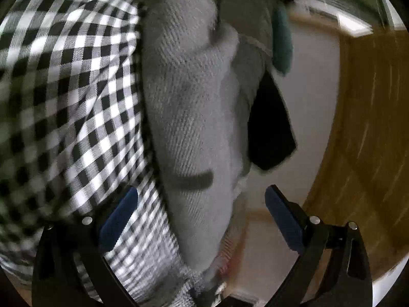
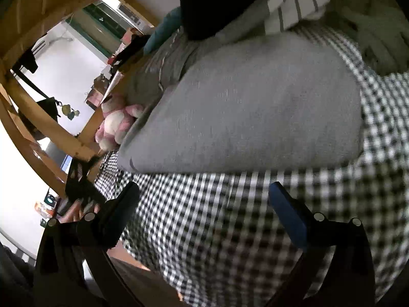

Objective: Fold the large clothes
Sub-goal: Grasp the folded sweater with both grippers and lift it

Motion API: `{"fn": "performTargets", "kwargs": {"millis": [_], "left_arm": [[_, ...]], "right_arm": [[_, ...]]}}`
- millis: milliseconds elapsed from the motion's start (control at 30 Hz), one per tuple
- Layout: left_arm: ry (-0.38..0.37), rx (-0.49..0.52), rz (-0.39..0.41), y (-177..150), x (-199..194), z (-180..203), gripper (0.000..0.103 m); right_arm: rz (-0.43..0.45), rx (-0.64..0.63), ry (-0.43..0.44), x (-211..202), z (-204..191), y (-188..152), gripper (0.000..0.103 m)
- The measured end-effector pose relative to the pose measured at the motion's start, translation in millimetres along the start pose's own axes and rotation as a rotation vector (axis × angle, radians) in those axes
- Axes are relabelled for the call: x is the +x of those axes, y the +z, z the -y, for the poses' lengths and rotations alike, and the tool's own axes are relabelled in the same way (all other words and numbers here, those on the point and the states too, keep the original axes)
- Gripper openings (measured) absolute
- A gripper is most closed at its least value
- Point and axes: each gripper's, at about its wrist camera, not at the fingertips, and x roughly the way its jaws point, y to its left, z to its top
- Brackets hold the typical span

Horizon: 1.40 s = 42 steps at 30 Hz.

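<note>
A large grey knit garment (image 1: 194,107) lies folded on a black-and-white checked bedsheet (image 1: 64,81). In the left wrist view it fills the middle, and its near end reaches down between the blue pads of my left gripper (image 1: 202,204), whose jaws stand wide apart. In the right wrist view the grey garment (image 2: 255,107) lies as a broad bundle just beyond my right gripper (image 2: 204,197), which is open over the checked sheet (image 2: 230,230) and holds nothing.
A black cloth (image 1: 271,133) and a teal item (image 1: 281,41) lie beside the garment. A wooden bed frame (image 2: 51,117) runs along the left. A pink plush toy (image 2: 115,122), a striped cloth (image 2: 294,2) and black cloth (image 2: 217,2) lie beyond.
</note>
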Motion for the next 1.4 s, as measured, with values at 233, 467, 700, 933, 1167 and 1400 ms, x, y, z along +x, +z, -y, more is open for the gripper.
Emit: {"fn": "performTargets", "kwargs": {"millis": [233, 467, 700, 933, 1167, 1400], "left_arm": [[0.078, -0.08, 0.039, 11, 32, 9, 0.097], [0.218, -0.112, 0.102, 13, 57, 19, 0.097], [0.157, -0.097, 0.007, 32, 89, 35, 0.092], [0.084, -0.172, -0.072, 38, 95, 22, 0.031], [0.039, -0.174, -0.089, 38, 106, 37, 0.029], [0.015, -0.168, -0.111, 39, 129, 65, 0.029]], "right_arm": [[-0.039, 0.075, 0.02, 12, 5, -19, 0.1], [-0.052, 0.089, 0.007, 17, 6, -23, 0.1], [-0.097, 0.066, -0.114, 29, 3, -23, 0.1], [-0.109, 0.05, -0.186, 41, -6, -20, 0.1], [-0.085, 0.262, -0.016, 51, -4, -12, 0.1], [0.106, 0.79, 0.248, 83, 30, -6, 0.1]]}}
